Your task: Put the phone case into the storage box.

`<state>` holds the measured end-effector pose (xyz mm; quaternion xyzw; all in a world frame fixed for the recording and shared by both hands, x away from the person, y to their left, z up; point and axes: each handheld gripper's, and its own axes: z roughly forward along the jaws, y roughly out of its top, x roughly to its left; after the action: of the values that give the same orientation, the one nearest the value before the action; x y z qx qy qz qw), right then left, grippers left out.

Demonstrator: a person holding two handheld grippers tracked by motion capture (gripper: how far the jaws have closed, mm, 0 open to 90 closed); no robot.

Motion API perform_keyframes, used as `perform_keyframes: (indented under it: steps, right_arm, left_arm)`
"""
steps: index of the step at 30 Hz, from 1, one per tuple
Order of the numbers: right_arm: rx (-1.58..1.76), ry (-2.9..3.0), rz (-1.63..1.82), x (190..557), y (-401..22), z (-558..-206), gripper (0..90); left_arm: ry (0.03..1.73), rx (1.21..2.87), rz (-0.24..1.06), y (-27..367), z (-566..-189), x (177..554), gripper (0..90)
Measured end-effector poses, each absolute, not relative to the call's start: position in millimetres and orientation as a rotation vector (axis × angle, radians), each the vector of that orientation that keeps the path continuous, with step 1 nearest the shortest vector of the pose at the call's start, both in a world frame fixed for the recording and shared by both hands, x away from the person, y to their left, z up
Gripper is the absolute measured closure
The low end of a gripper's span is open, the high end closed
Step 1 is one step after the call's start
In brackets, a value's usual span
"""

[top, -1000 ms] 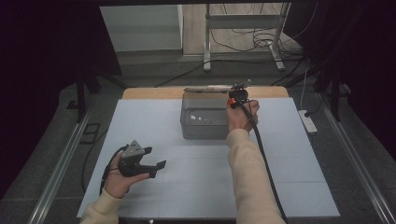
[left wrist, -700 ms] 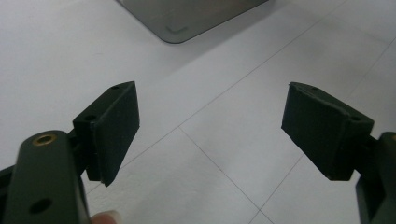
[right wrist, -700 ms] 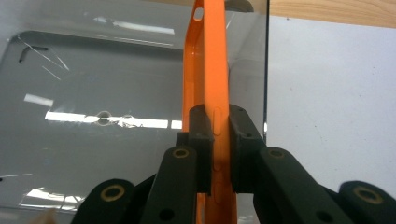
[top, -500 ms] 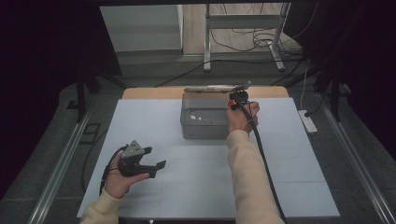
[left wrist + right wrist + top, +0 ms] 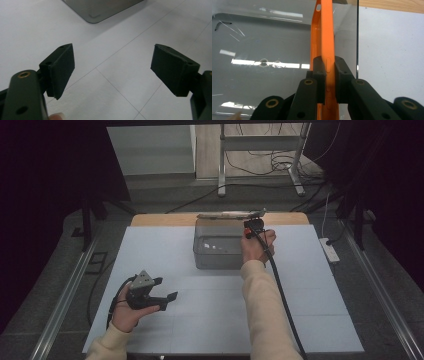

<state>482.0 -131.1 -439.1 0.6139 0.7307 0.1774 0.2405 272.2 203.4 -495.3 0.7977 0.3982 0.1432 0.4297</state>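
A pale blue-white table top (image 5: 310, 285) carries a clear, grey-tinted plastic box (image 5: 217, 245) toward its far side. The right gripper (image 5: 327, 75) has its jaws clamped on a flat orange plastic piece (image 5: 323, 37), held edge-on over the box's right part. Well apart near the front left, the left gripper (image 5: 113, 72) hovers, jaws spread wide and empty.

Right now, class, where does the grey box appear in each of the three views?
High view: the grey box sits mid-table, toward the far edge.
Left gripper view: its rounded corner shows at the top edge.
Right gripper view: it spans the left side, beside the orange piece.
Shared landmark: the white table sheet.
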Motion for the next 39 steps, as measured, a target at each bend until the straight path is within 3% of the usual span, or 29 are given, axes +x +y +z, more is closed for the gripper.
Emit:
perform_keyframes:
  steps: [39]
  right_arm:
    - [1.705, 2.007, 0.464, 483, -132, -452, 80.6]
  left_arm:
    - [0.995, 1.992, 0.356, 204, -496, 272, 19.5]
